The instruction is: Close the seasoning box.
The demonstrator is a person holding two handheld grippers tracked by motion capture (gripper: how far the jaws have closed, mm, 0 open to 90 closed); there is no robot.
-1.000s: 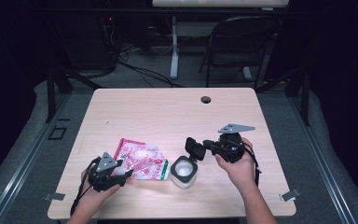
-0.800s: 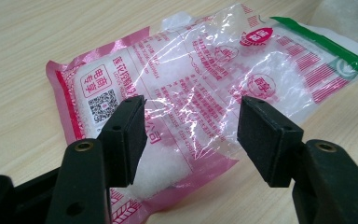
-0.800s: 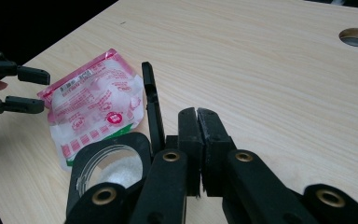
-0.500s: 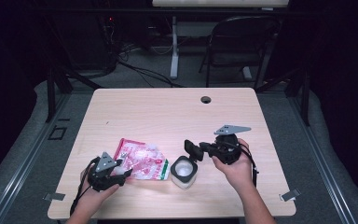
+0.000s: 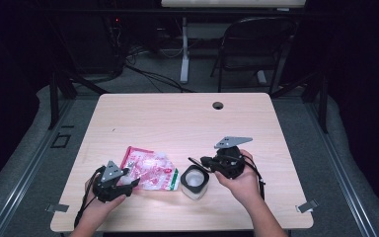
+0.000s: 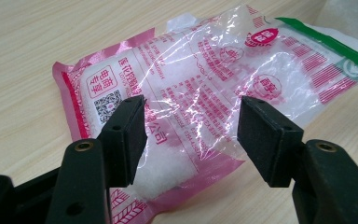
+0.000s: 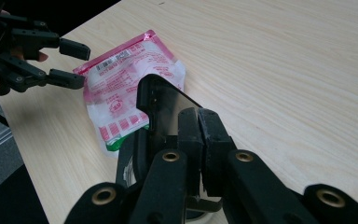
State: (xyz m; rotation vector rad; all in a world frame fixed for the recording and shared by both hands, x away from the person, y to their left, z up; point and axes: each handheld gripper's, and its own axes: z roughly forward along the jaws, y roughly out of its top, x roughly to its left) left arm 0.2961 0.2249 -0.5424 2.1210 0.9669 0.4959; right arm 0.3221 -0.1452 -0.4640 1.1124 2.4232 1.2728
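A pink and clear bag of white granules (image 5: 150,170) (image 6: 205,79) (image 7: 121,88) lies flat on the wooden table (image 5: 177,123). My left gripper (image 5: 132,181) (image 6: 191,130) (image 7: 70,63) stands open at the bag's near left corner, its pads clear of the film. Right of the bag stands a small white container (image 5: 195,183) (image 7: 129,163) with a black rim. Its thin black lid (image 7: 165,105) stands upright. My right gripper (image 5: 193,161) (image 7: 198,126) reaches in from the right, its jaws pressed together on the lid's edge.
A round cable hole (image 5: 218,105) sits near the table's far edge. A black folding chair (image 5: 256,44) and cables stand on the floor behind the table. Metal clips (image 5: 307,206) lie at the front corners.
My right hand has shifted a little left and nearer, to the container's rim. The left hand and the bag have stayed put.
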